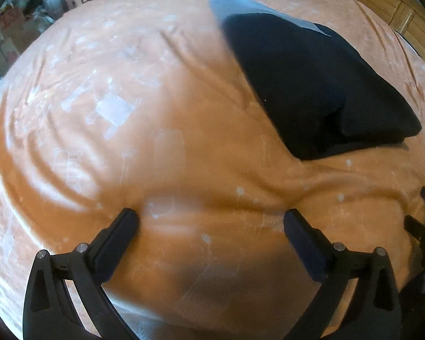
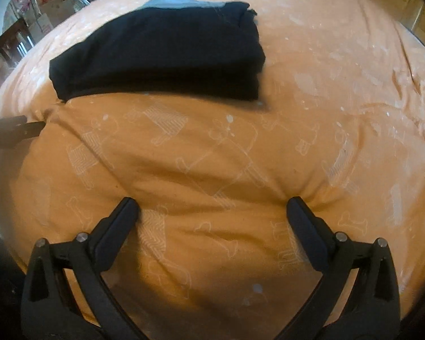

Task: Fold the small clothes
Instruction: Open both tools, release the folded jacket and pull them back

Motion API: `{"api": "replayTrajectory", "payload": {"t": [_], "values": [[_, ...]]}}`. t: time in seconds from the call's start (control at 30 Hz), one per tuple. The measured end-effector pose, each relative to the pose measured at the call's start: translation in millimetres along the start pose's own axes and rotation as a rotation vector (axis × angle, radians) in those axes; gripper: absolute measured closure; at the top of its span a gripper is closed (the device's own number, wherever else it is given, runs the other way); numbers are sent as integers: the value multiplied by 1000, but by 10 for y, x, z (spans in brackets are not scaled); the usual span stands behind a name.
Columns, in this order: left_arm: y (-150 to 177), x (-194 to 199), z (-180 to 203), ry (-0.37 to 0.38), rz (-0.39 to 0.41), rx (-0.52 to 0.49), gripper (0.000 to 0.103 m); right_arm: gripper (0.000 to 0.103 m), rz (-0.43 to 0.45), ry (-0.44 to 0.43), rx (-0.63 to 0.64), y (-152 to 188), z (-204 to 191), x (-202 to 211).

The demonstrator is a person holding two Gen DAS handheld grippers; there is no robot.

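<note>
both grippers, left gripper (image 1: 211, 221) and right gripper (image 2: 212, 209), gape wide and empty over the orange bedcover (image 2: 325, 56); closing low risks pinching cover instead of the folded dark garment (image 2: 161, 53).

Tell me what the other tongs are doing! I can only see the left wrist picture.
Observer: The right tongs are wide open and hold nothing, low over the orange cover.
Operator: Are they poking the bed?
Observer: One fingertip presses a small dent into the cover.
Operator: What are the white marks? They look blurry here.
Observer: In the right wrist view they are sharp: bone outlines printed on the fabric.
</note>
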State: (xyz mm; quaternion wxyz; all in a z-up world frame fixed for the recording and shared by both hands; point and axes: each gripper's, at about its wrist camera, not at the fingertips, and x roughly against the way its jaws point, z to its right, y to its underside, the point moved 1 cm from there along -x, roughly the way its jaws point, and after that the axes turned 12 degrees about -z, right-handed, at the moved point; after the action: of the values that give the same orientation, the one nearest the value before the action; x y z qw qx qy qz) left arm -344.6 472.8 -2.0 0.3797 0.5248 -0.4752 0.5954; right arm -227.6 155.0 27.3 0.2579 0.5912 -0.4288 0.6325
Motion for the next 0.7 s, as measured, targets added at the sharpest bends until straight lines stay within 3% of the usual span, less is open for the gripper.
{"api": "replayTrajectory", "payload": {"t": [0.23,0.4,0.7], "values": [[-123,-43,-165,14,54,27,0,0,72,8,-17,186,30,56],[-118,-69,-216,10,108,49,0,0,65,9,-48,176,-32,58],[-58,-64,-292,40,137,55,0,0,41,17,-67,60,-72,-8]]}}
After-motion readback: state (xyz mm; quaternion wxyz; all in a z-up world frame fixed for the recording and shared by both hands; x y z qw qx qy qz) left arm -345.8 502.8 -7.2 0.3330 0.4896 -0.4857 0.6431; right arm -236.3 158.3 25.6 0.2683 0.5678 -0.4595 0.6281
